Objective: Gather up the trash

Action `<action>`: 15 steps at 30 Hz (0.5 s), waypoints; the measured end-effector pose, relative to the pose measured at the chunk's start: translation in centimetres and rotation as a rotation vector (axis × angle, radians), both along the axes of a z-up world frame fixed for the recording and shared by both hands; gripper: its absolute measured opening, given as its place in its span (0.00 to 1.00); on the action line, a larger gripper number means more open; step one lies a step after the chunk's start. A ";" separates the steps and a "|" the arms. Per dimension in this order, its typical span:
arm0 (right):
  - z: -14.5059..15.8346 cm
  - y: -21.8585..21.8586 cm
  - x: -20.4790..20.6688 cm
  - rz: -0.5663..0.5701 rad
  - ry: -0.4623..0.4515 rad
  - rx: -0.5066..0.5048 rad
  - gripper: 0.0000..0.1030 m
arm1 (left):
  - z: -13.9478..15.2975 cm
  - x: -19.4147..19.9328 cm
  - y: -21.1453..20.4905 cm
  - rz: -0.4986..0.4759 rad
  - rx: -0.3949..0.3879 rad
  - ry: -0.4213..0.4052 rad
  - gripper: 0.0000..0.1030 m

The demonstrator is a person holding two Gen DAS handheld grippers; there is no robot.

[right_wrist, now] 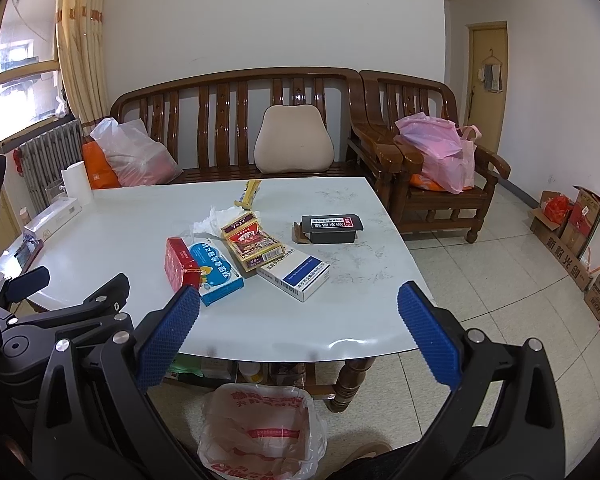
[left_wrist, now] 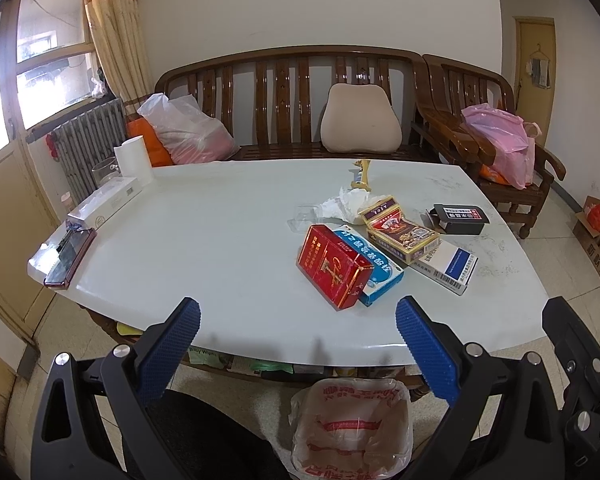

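Observation:
Trash lies in a cluster on the white table (left_wrist: 220, 240): a red box (left_wrist: 334, 270), a blue and white box (left_wrist: 368, 264), a yellow and red box (left_wrist: 400, 232), a white and navy box (left_wrist: 454, 266), a black box (left_wrist: 462, 218), crumpled tissue (left_wrist: 346, 204) and a yellow wrapper (left_wrist: 362, 176). The same boxes show in the right wrist view, the red box (right_wrist: 180, 264) among them. A bin lined with a plastic bag (left_wrist: 354, 428) stands on the floor below the table's near edge. My left gripper (left_wrist: 298, 320) and right gripper (right_wrist: 298, 308) are both open and empty, above the near edge.
A phone (left_wrist: 70, 256), a long white box (left_wrist: 106, 202), a paper roll (left_wrist: 134, 160) and a glass (left_wrist: 104, 170) sit at the table's left side. A wooden bench (left_wrist: 292, 92) with bags and a cushion is behind. Cardboard boxes (right_wrist: 576, 232) stand on the floor at right.

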State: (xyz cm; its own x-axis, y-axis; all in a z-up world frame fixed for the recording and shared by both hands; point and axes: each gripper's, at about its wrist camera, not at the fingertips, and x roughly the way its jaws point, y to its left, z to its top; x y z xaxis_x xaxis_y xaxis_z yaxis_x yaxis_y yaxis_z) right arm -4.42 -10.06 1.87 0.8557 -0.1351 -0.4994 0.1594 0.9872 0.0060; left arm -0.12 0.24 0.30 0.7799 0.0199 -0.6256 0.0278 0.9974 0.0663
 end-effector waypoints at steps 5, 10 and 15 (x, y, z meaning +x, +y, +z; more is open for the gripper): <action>0.8 -0.5 0.6 0.083 -0.019 0.019 0.95 | 0.8 1.7 -0.4 -0.056 -0.006 0.052 0.93; 2.5 -2.8 2.7 0.275 -0.028 -0.017 0.95 | 3.7 4.9 -0.7 -0.149 0.036 0.086 0.93; 4.2 -5.3 6.9 0.369 0.091 -0.112 0.95 | 6.6 9.7 -1.7 -0.237 0.085 0.158 0.93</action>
